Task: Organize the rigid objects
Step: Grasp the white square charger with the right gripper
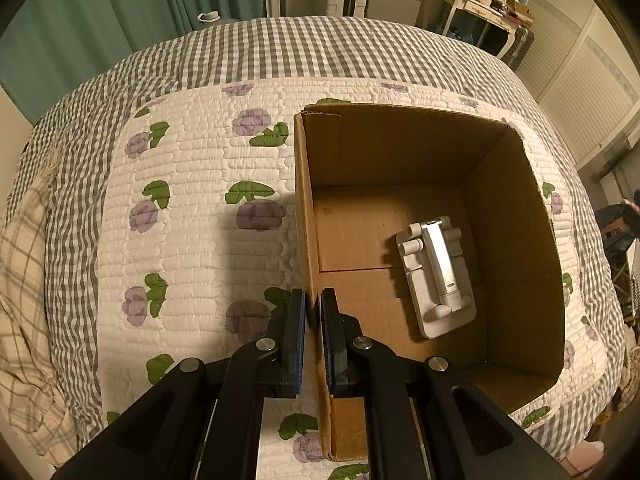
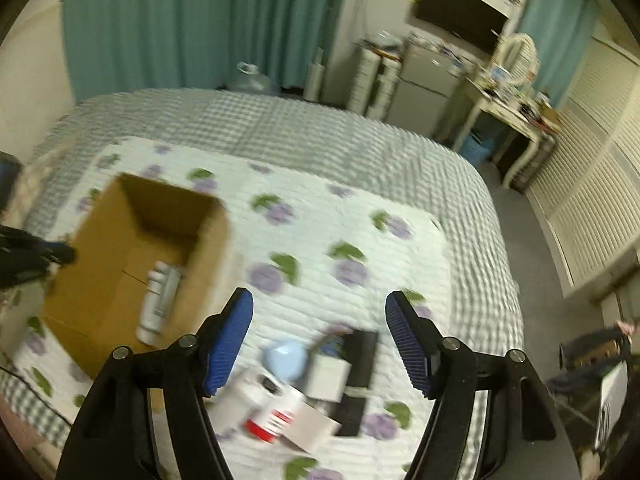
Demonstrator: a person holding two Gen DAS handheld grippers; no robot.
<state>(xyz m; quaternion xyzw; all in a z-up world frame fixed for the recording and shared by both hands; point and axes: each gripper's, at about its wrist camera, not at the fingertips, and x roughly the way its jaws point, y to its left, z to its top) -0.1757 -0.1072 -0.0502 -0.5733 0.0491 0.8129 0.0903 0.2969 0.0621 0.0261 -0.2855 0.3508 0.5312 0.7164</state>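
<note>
An open cardboard box (image 1: 508, 208) stands on the bed; it also shows in the right wrist view (image 2: 100, 272). A white folding phone stand (image 1: 438, 276) lies flat on its floor, seen blurred in the right wrist view (image 2: 158, 300). My left gripper (image 1: 314, 308) is shut on the box's left wall, one finger on each side. My right gripper (image 2: 320, 312) is open and empty above a blurred pile: a pale blue round thing (image 2: 286, 358), white boxes (image 2: 328, 372), a black flat item (image 2: 360, 356) and a red-and-white item (image 2: 268, 424).
The bed has a white floral quilt (image 1: 192, 208) with a grey checked border. A plaid cloth (image 1: 24, 300) lies at the left. Beyond the bed are green curtains (image 2: 160, 20), a small fridge (image 2: 416, 88) and a cluttered desk (image 2: 512, 112).
</note>
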